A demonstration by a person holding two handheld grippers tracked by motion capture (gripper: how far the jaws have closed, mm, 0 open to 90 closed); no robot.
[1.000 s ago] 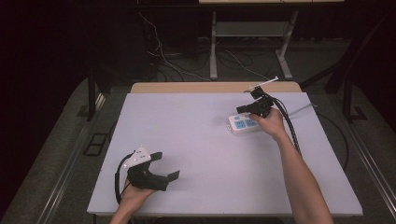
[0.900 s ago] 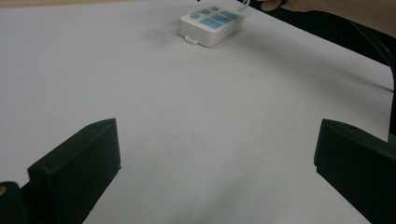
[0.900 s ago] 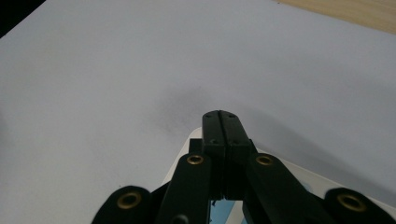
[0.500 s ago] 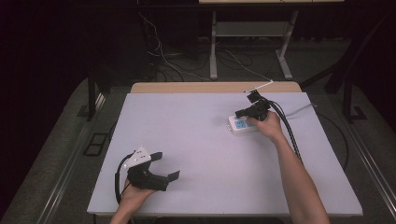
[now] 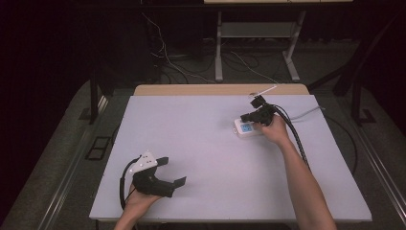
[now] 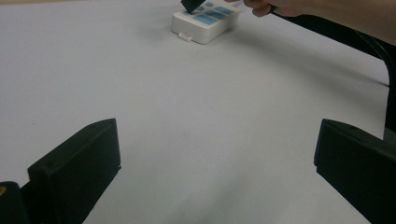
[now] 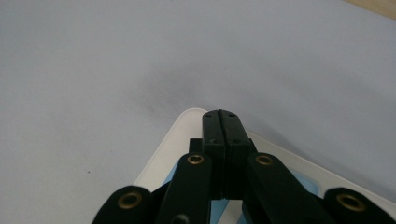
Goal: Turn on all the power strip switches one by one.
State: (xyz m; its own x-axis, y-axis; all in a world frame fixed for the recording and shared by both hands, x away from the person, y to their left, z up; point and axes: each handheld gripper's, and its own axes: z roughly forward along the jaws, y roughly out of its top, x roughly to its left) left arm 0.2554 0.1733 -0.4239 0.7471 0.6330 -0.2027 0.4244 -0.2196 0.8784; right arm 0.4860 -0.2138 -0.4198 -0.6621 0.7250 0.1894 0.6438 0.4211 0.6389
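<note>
Little has shifted: right gripper (image 5: 250, 116) has eased slightly inward over the white box with blue buttons (image 5: 245, 128), jaws pressed together, empty, tips over the box's button face near its corner. Left gripper (image 5: 173, 172) unmoved, jaws spread wide, empty; box lies well ahead of it on the table (image 5: 201, 143).

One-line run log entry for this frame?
left gripper: open, idle on table | right gripper: shut, tips over white blue-button device | contact: unclear
</note>
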